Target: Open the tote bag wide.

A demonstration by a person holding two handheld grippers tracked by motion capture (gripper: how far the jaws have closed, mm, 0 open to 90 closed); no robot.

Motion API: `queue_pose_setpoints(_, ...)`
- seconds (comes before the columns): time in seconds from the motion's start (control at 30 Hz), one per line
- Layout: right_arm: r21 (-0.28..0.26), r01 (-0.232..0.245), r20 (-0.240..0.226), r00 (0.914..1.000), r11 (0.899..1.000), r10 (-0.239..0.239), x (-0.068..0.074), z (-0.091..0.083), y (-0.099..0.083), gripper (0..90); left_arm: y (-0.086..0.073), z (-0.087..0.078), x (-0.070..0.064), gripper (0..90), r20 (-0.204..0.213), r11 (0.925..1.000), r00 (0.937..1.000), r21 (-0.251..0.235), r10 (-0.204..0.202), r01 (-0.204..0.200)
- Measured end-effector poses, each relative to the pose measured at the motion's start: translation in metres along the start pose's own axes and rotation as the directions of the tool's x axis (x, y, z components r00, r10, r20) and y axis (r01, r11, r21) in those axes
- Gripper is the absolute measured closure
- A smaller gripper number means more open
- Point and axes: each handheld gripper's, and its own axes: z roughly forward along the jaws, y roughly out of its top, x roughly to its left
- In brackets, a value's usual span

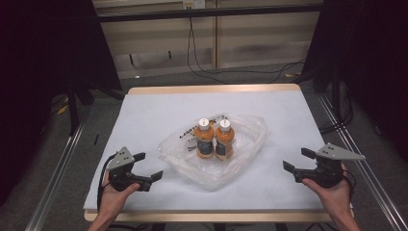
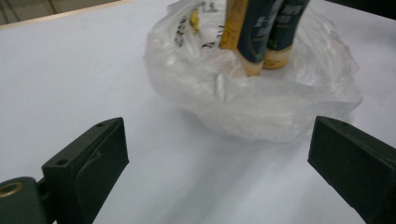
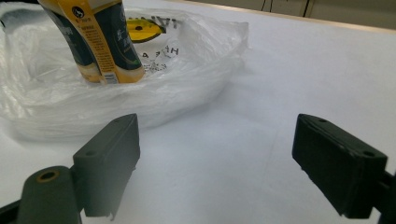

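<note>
1. The left gripper [image 1: 146, 166] is resting low on the white table [image 1: 159, 106], held in the person's left hand [image 1: 115, 192], with its jaws spread wide and holding nothing.
2. The right gripper [image 1: 296, 162] is sitting low on the opposite side, cupped in the right hand [image 1: 332, 192]; its jaws are likewise gaping and empty.
3. Ahead of and between both pairs of jaws, the clear plastic bag [image 1: 240, 144] is lying slumped on the table, its rim collapsed around its contents. In the left gripper view the bag [image 2: 261, 102] is sitting just beyond the jaw tips, apart from them; in the right gripper view the bag [image 3: 140, 93] is lying ahead of its left jaw, also untouched.
4. Inside the bag, two orange bottles [image 1: 214, 139] with white caps are standing upright, touching side by side.
5. Judging from this, the work is sitting at its opening step: approaching the bag, with no grasp yet made.
6. The next move is probably calling for each pair of jaws to advance to the nearest bag edge and pinch the thin film, lifting gently so the bottles are not tipping.
</note>
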Motion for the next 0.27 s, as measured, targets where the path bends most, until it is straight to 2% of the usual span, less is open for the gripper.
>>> queue_pose_setpoints(0.07,-0.024,-0.037,0.015,0.9992,0.999,0.037,-0.006,-0.009,-0.005,14.9,-0.006,-0.004,0.004,4.6,-0.024,0.9999,0.9996,0.000,-0.016,0.016)
queue_pose_setpoints(0.13,-0.039,-0.051,0.032,0.9981,0.998,0.052,-0.009,-0.015,-0.010,14.9,-0.012,-0.006,0.006,4.3,-0.035,0.9995,0.9990,-0.008,-0.030,0.029)
queue_pose_setpoints(0.27,-0.077,-0.071,0.048,0.9961,0.995,0.075,-0.014,-0.024,-0.020,13.5,-0.018,-0.008,0.005,4.3,-0.038,0.9998,0.9992,0.017,-0.008,0.009)
